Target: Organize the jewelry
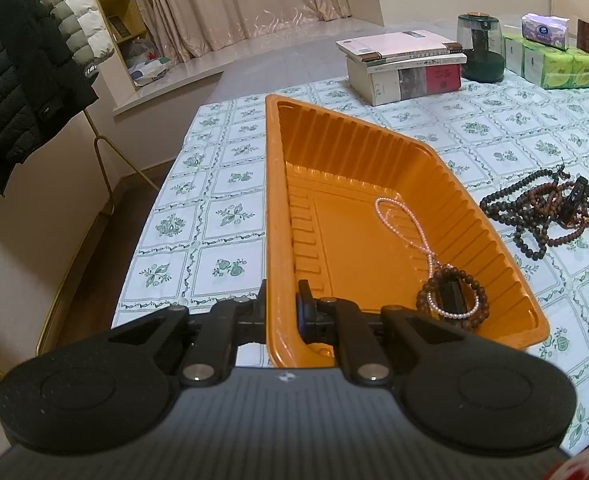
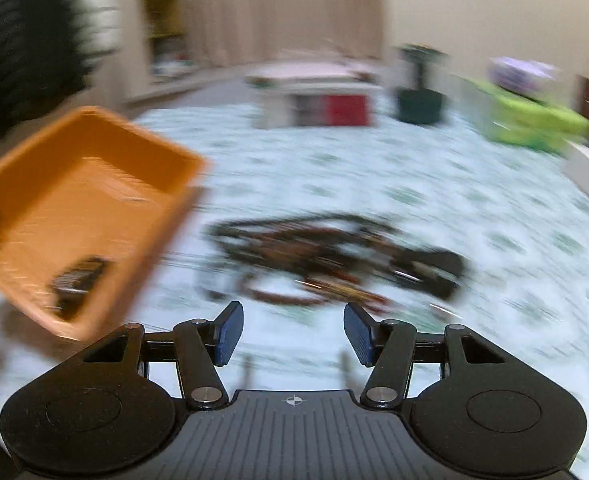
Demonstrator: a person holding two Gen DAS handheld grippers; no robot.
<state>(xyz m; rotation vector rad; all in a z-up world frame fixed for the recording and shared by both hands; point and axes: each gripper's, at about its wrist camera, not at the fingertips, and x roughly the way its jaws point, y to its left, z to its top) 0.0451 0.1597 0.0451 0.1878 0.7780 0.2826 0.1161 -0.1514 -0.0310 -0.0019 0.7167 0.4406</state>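
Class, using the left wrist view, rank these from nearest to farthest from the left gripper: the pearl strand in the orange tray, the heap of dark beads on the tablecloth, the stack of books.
1. Pink pearl strand, in the orange plastic tray that the left gripper clamps.
2. Heap of dark wooden bead strings, right.
3. Stack of books, far side.

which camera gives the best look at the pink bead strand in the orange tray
The left wrist view: the pink bead strand lies sharp inside the orange tray. The right wrist view is motion-blurred and shows no strand.

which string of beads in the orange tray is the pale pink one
The long thin pearl strand, trailing up the tray floor; the other, a brown bracelet, is dark and chunky.
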